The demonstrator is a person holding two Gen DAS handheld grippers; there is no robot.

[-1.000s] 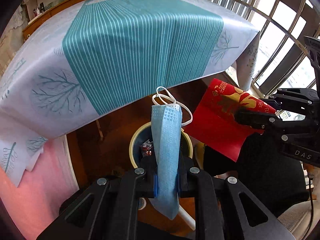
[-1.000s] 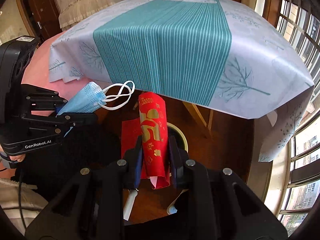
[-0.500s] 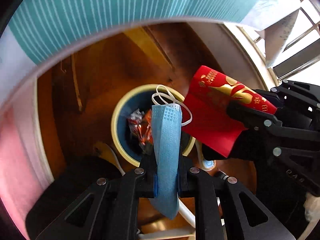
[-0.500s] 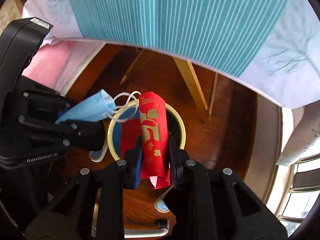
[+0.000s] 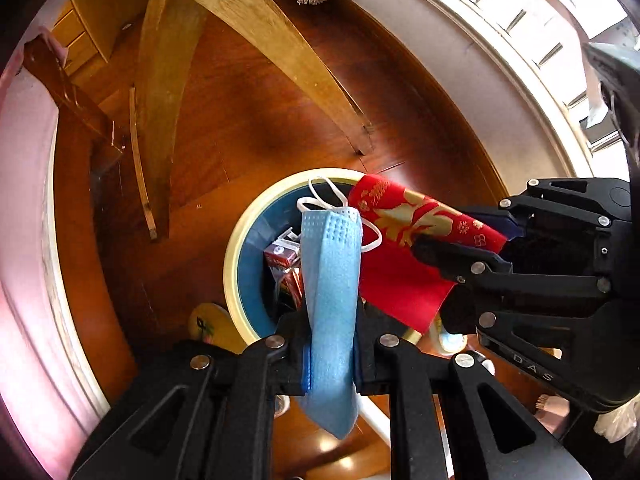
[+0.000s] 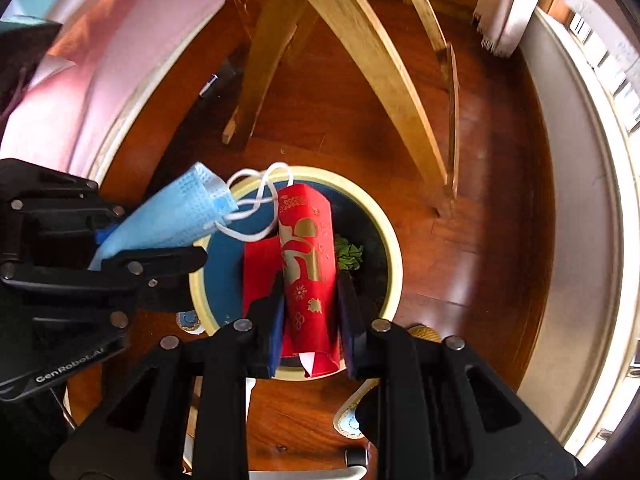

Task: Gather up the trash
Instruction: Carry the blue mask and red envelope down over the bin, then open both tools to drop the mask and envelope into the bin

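On the left, the left gripper (image 5: 330, 340) pinches a blue face mask (image 5: 330, 280) between its pads, the mask standing up from the jaws with its white ear loops (image 5: 326, 196) flopped over the top; in the right wrist view that mask leans in over the left rim of the waste bin (image 6: 394, 240), its loops just reaching past the rim. The bin, cream-rimmed and blue inside, stands on the wooden floor (image 6: 500, 200) beside the table legs (image 6: 372, 60) and already holds a red packet (image 5: 282, 264) and something green and crumpled (image 6: 350, 256). To the right, the right gripper (image 6: 310, 328) is pressed shut on a folded red paper with gold print (image 6: 306, 272), which hangs over the middle of the bin's mouth. The step in hand appears to be the drop, and both pieces seem close to ready. To do it well, I would bring the left gripper a little further over the rim first, since the mask's bulk looks to sit above the edge, not the opening, and light cloth may drift. Release one piece at a time, jaws spread fully, because the ear loops lie near the red paper and could snag on it. Keep both grippers pointing down so each piece falls clear of the pads.
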